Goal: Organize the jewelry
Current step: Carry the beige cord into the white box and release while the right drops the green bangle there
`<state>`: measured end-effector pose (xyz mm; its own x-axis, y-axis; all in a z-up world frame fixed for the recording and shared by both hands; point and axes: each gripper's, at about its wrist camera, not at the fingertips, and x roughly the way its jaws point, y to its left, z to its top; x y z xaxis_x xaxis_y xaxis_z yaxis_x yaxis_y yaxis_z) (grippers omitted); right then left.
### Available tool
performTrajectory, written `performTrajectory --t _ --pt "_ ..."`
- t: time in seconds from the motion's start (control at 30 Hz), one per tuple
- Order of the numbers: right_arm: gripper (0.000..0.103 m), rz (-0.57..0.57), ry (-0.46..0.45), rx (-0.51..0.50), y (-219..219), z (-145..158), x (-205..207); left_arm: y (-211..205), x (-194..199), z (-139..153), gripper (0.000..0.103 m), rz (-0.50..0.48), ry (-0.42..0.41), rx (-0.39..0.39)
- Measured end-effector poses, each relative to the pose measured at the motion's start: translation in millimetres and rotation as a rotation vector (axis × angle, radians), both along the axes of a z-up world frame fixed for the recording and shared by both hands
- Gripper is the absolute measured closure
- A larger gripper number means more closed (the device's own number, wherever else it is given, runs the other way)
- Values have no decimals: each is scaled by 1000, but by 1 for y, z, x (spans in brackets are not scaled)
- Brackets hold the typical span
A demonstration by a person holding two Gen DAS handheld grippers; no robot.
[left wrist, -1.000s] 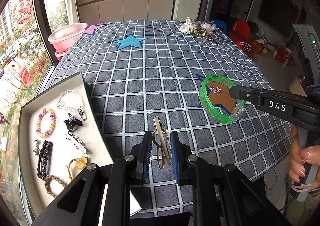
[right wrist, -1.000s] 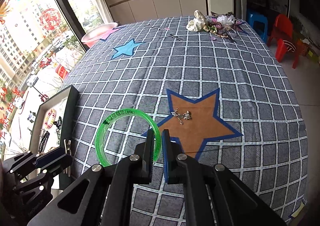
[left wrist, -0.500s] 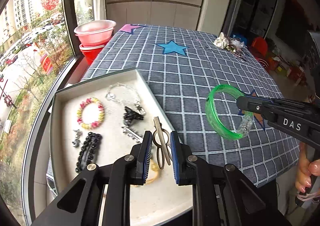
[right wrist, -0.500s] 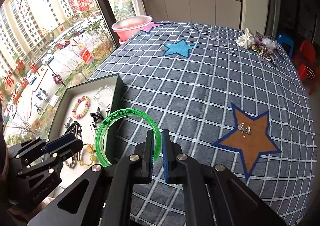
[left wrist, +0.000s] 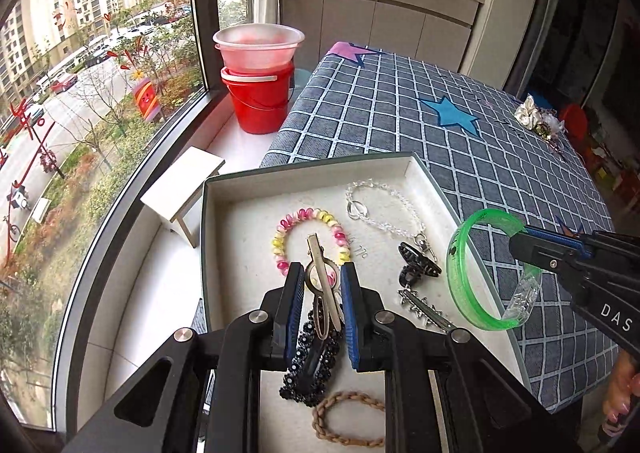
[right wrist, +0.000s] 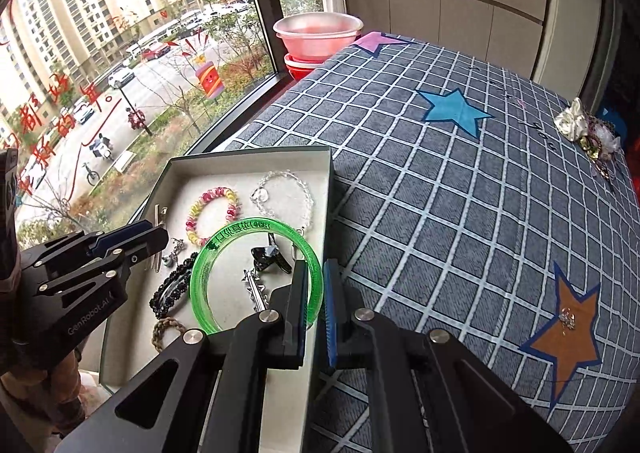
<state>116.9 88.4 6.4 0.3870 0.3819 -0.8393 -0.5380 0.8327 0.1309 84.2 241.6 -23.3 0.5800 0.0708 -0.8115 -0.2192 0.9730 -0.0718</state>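
My left gripper (left wrist: 320, 277) is shut on a silver metal hair clip (left wrist: 322, 281) and hangs over the white-lined tray (left wrist: 240, 213). My right gripper (right wrist: 316, 277) is shut on the rim of a green translucent bangle (right wrist: 256, 224), which hangs above the tray's right side. In the tray lie a pink-yellow bead bracelet (left wrist: 304, 215), a clear chain bracelet (left wrist: 384, 221), a black claw clip (left wrist: 420, 265), a silver bar clip (left wrist: 424, 309), a black beaded barrette (left wrist: 312, 369) and a braided brown band (left wrist: 344, 417). A small silver piece (right wrist: 567, 319) rests on the orange star.
The tray sits at the table's left corner by the window. Beyond it a red bucket (left wrist: 260, 105) with pink basins and a small white stool (left wrist: 184, 189) stand on the sill ledge. Flower hair pieces (right wrist: 588, 129) lie at the table's far right.
Both grippers have swung left from the middle of the table to above the tray, carrying the hair clip and the green bangle. Neither grip has changed.
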Motion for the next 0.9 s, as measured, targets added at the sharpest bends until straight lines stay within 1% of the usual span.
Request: performTrajectory --t 0.2,0.37,0.6,0.9 --pt "95 25 2 -42 37 -11 23 16 24 -12 77 7 31 -2" --pt "95 27 8 -82 56 -25 42 25 42 -24 77 20 65 -2" --pt "95 25 40 -104 69 -45 64 27 53 -38 77 19 108 9" --pt "95 37 65 -118 77 -57 72 22 57 -41 76 14 123 60"
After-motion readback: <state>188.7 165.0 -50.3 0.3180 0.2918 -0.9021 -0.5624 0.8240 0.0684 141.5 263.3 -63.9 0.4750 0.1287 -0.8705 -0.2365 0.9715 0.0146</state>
